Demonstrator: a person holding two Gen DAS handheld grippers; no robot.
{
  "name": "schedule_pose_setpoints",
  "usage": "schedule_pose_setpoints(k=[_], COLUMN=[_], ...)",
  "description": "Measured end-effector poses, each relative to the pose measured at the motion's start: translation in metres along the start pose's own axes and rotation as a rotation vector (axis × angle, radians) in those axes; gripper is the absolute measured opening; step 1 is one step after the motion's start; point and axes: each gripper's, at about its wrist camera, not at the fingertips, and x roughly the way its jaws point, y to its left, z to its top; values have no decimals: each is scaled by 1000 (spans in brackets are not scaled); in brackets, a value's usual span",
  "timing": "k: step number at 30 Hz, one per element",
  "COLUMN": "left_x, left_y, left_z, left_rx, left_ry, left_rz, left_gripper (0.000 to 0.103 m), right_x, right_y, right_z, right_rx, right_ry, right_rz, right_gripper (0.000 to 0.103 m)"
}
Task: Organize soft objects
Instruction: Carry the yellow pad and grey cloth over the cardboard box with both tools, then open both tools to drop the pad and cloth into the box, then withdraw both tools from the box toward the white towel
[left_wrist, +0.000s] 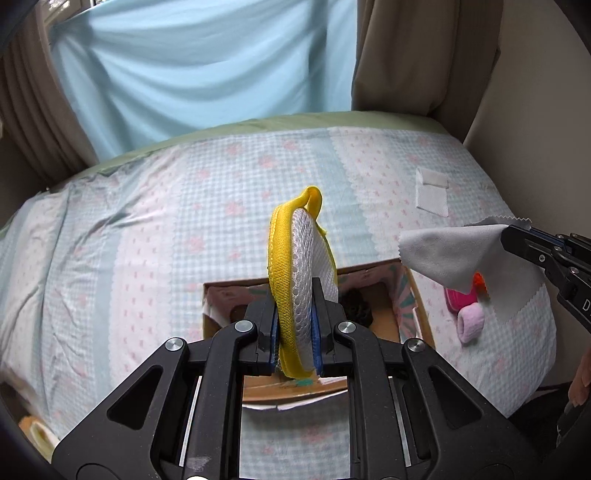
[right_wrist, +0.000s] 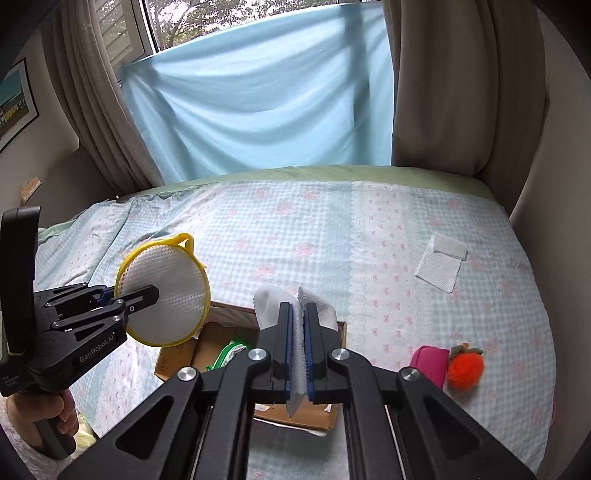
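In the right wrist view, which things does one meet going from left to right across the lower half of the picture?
Left tool holding the round yellow-rimmed pad → cardboard box → right tool gripping the grey cloth → pink pouch → orange plush.

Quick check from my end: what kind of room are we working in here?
Most likely a bedroom. The work surface is a bed with a checked, flowered cover; beige curtains frame a window behind a hung blue sheet, and a framed picture hangs on the wall.
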Motion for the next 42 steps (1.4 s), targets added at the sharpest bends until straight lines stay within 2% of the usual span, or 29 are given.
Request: schedule_pose_setpoints(k=[5, 11, 20, 21, 23, 24, 25, 26, 27, 34, 42], left_x=[24, 62, 118, 124, 133, 137, 139, 140, 142, 148, 122], left_y=[31, 50, 42, 39, 35, 33, 32, 31, 29, 27, 27], left_z=[-29, -50, -51, -51, -52, -54, -56, -58, -60, -67, -56], left_rx=[-11, -5, 59, 74, 89, 89, 89, 93, 101, 106, 106], left_ry=[83, 171, 264, 270, 290, 305, 312, 312, 318, 344, 295], left_rz=[-7, -12, -42, -27, -47, -64, -76, -84, -82, -78, -64], left_gripper=[11, 11, 12, 14, 37, 77, 102, 103, 103, 103, 103], right_x=[34, 68, 134, 139, 152, 159, 165, 169, 172, 176, 158], right_y=[27, 46, 41, 38, 34, 31, 28, 25, 23, 13, 19], right_z=[-21, -35, -49, -49, -50, -52, -53, -55, -57, -65, -60], right_rx=[14, 25, 75, 79, 95, 111, 127, 139, 145, 178, 141], right_ry=[88, 170, 305, 307, 323, 343, 358, 365, 371, 378, 322], right_rz=[10, 10, 24, 19, 19, 26, 26, 20, 17, 33, 37], right_gripper=[5, 5, 5, 5, 5, 11, 20, 55, 102, 103, 103])
